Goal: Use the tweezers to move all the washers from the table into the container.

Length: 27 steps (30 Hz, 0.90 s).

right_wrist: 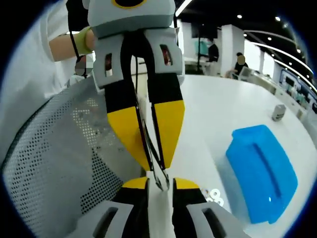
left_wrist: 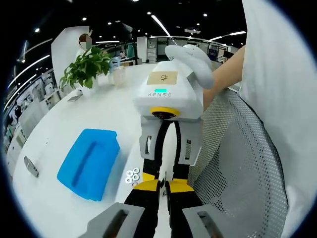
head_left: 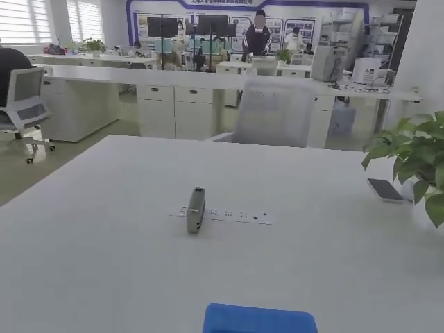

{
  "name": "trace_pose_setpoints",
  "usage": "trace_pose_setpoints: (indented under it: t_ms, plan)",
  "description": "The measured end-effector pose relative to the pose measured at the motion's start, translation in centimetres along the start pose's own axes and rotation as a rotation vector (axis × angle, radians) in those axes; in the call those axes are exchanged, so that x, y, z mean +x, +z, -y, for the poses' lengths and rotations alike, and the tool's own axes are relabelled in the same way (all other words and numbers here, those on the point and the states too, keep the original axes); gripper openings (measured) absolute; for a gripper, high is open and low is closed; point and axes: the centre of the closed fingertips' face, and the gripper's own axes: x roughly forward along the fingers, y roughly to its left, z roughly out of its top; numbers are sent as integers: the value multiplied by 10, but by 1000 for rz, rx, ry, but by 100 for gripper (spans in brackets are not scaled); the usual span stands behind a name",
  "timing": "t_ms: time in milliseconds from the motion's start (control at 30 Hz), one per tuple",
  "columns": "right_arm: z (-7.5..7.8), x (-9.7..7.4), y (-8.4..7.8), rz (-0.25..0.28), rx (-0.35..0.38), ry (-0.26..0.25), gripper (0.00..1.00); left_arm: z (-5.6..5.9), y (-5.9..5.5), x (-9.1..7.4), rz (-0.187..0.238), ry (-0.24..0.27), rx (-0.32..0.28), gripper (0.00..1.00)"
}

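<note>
Where left tongs [right_wrist: 157,164] pinch, tweezers [right_wrist: 160,179] sit.

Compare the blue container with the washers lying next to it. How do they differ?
The container is bright blue, while the washers are pale and silvery. The container is a single large rectangular box with a long recess in its top, whereas the washers are a small cluster of tiny rings. Both rest on the white table, and the washers sit close beside the container without touching it.
</note>
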Motion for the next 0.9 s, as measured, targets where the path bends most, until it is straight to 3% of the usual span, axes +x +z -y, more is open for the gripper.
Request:
trace_pose_setpoints:
  t_ms: [200,367,467,533,733,800,900]
  plan:
    - [1,-1,0,10,-17,9,6,0,-3,-1,-9,2,-16,5]
    - [2,-2,1,10,-16,5,5,-1,7,-12,29,12,-48,12]
    - [1,-2,1,13,-15,-2,5,-2,11,-14,27,14,-34,10]
    - [1,-2,0,16,-12,-5,6,-1,9,-15,-1,5,-16,0]
    - [2,-3,0,27,14,-24,9,-3,10,-13,-28,-1,11,0]
    - [3,-6,7,64,37,-35,16,-6,11,-13,-52,5,61,0]
    - [8,-11,10,76,27,-46,7,-8,18,-13,-49,-4,70,0]
